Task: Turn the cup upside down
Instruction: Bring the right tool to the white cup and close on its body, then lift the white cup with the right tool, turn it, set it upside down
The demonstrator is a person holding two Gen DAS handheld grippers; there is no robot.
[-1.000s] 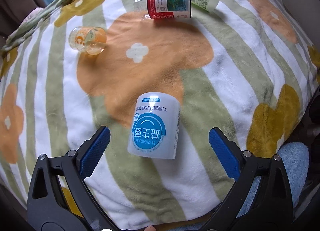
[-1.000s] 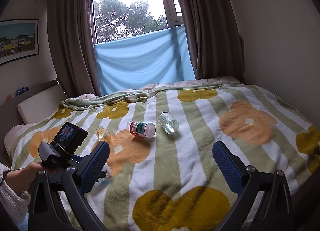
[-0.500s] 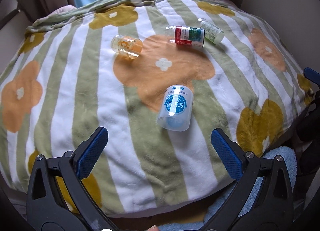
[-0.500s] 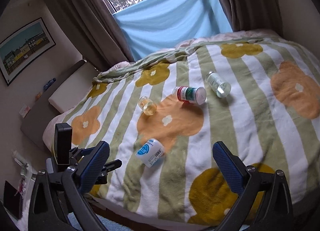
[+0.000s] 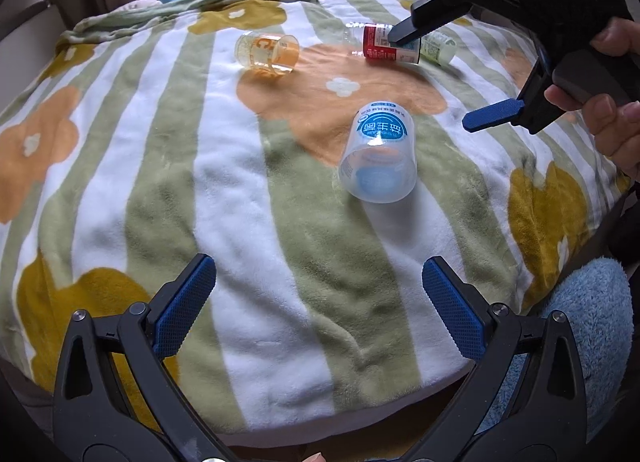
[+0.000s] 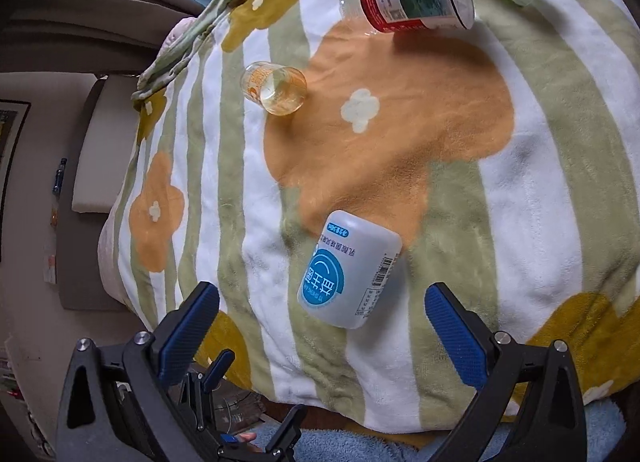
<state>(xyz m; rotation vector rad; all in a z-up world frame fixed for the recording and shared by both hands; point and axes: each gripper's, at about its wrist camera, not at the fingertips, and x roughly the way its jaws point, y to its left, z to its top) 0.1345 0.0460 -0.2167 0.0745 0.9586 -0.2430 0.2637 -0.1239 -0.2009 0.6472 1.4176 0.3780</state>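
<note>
A translucent white cup [image 5: 379, 154] with a blue round label lies on its side on the striped flower blanket [image 5: 224, 190], its open mouth toward the bed's near edge. It also shows in the right wrist view [image 6: 349, 269]. My left gripper [image 5: 318, 310] is open and empty, held back near the bed's front edge. My right gripper [image 6: 323, 322] is open and empty, just above the cup, with the cup between and ahead of its fingers. In the left wrist view the right gripper [image 5: 444, 74] hangs over the cup's far right side.
A small clear orange-printed cup [image 5: 268, 52] lies on its side at the back left. A red-and-green labelled bottle [image 5: 390, 44] and a clear green-labelled bottle [image 5: 438, 49] lie at the back. A blue fluffy towel [image 5: 592, 314] lies at the bed's right front corner.
My left gripper has pulled back from the cup toward the bed's edge. My right gripper has swung down from looking across the room to hover just above the cup.
</note>
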